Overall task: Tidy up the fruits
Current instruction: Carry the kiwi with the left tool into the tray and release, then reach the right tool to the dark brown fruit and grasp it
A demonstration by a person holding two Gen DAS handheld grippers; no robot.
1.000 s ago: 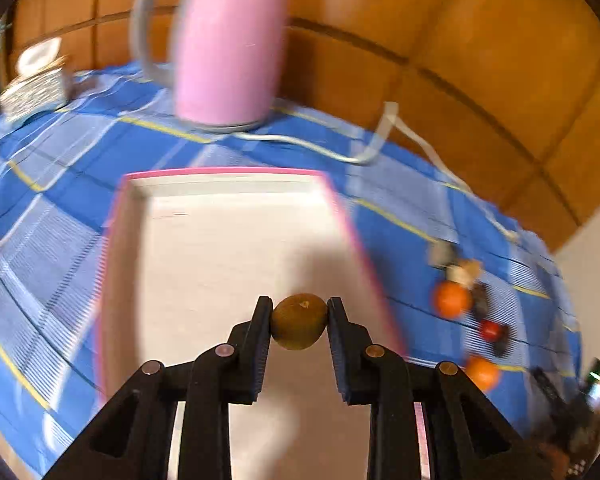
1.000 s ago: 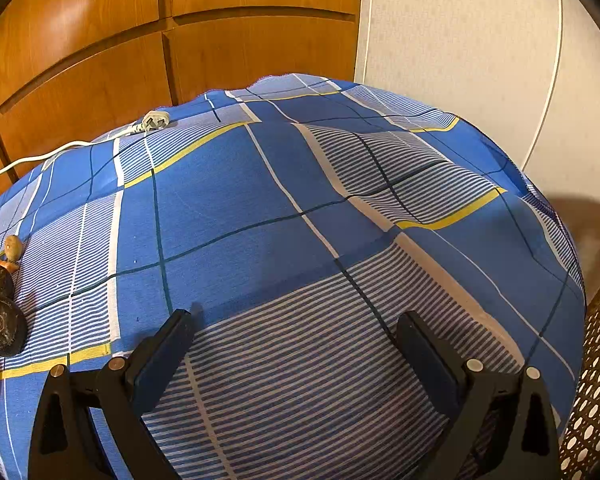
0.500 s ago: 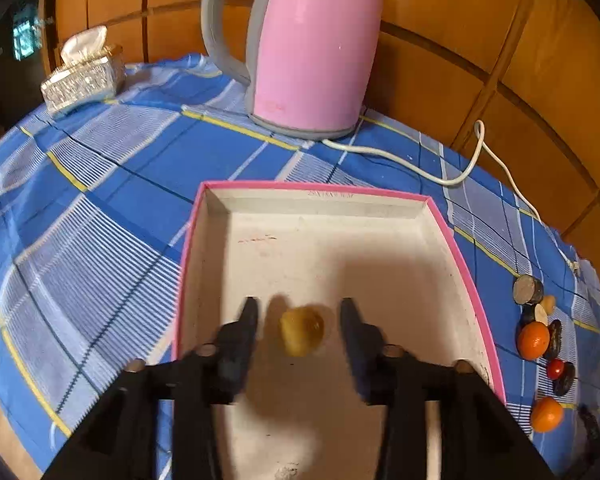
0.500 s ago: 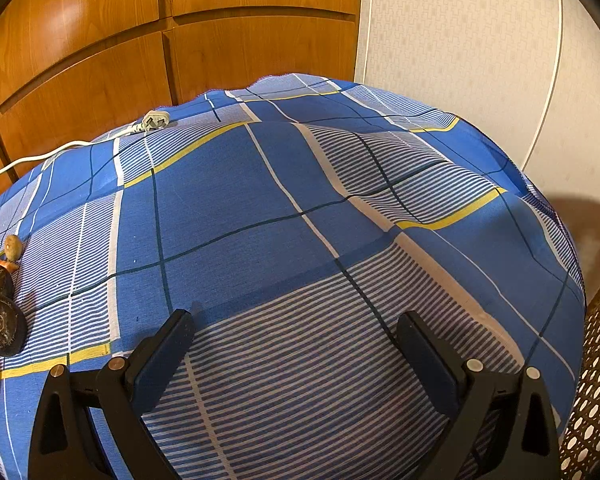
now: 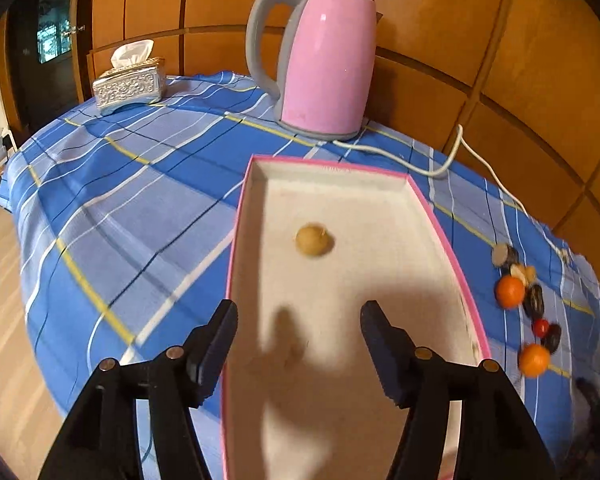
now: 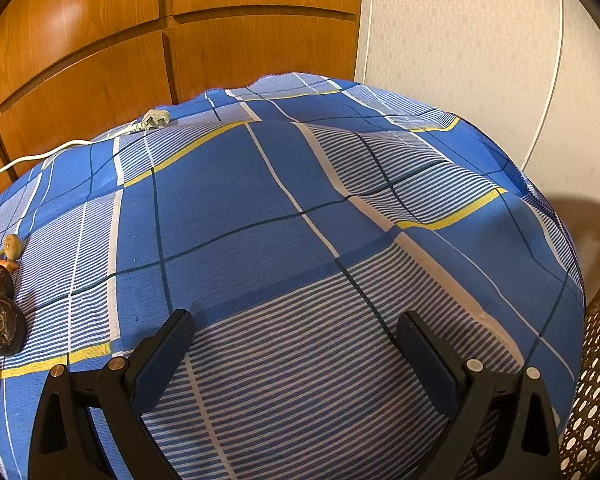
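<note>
- Left gripper (image 5: 298, 316): black plastic, two flat matte pads, jaws spread wide and just been opening; nothing between them, grasping nothing.
- Small round yellow-brown fruit (image 5: 314, 240): dull skin, lies loose on the tray floor ahead of the left fingertips, well clear of both pads.
- Shallow rectangular tray with pink rim and off-white inside (image 5: 440, 224): smooth matte floor, gripper shadow falls across its near half; left pad sits over the tray's left edge, right pad over the interior.
- Blue plaid tablecloth with white and yellow stripes (image 5: 140, 184): woven fabric, lightly wrinkled, covers the table.
- Row of loose fruits right of the tray: two glossy orange round fruits (image 5: 510, 291), a small red one (image 5: 540, 326), several dark wrinkled ones (image 5: 534, 300).
- Pink electric kettle with grey handle (image 5: 326, 60): smooth shell, upright beyond the tray; white cord (image 5: 452, 156) trails right.
- Embossed silver tissue box (image 5: 129, 86): far left corner.
- Right gripper (image 6: 294, 332): same black build, jaws released wide over bare striped cloth, empty; dark round fruits (image 6: 2, 330) lie at the left edge of its view.
</note>
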